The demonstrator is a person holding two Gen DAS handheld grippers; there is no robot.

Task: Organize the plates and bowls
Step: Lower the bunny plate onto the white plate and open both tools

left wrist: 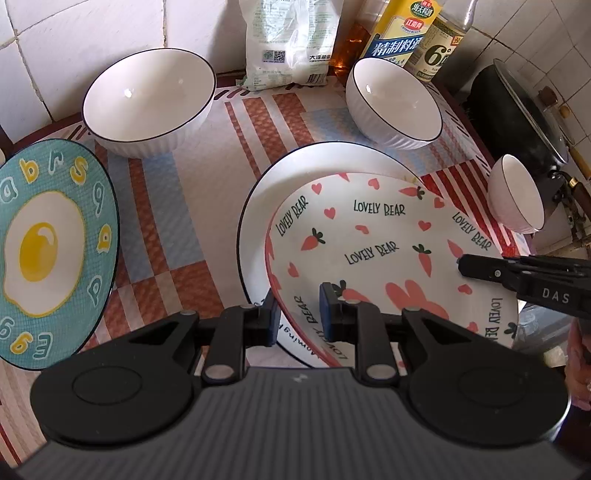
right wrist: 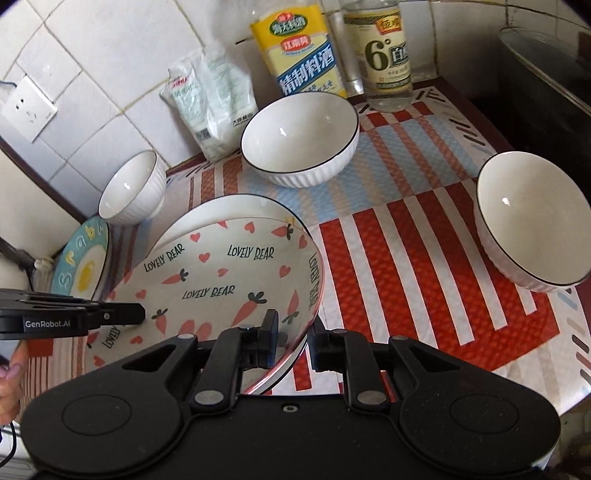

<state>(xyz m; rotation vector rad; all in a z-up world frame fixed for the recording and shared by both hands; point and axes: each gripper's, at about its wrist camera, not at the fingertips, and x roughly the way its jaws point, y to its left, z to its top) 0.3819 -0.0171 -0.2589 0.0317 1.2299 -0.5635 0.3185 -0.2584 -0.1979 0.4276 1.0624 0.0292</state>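
Note:
A carrot-patterned "Lovely Bear" plate (left wrist: 373,240) lies in a larger white plate (left wrist: 280,184) with a dark rim. My left gripper (left wrist: 298,314) straddles the carrot plate's near rim, jaws slightly apart around it. My right gripper (right wrist: 293,338) straddles the opposite rim of the same plate (right wrist: 221,273), jaws slightly apart too; it shows in the left wrist view (left wrist: 480,267). A teal egg plate (left wrist: 48,251) lies left. Three white ribbed bowls stand around: a large one (left wrist: 147,99), a middle one (left wrist: 395,99) and a small one (left wrist: 517,192).
A striped red, blue and white mat (right wrist: 406,240) covers the counter. A white bag (left wrist: 288,40), a yellow cooking-wine bottle (left wrist: 402,29) and a vinegar bottle (left wrist: 443,44) stand against the tiled wall. A black wok (left wrist: 517,107) sits at right. A wall socket (right wrist: 27,107) is at left.

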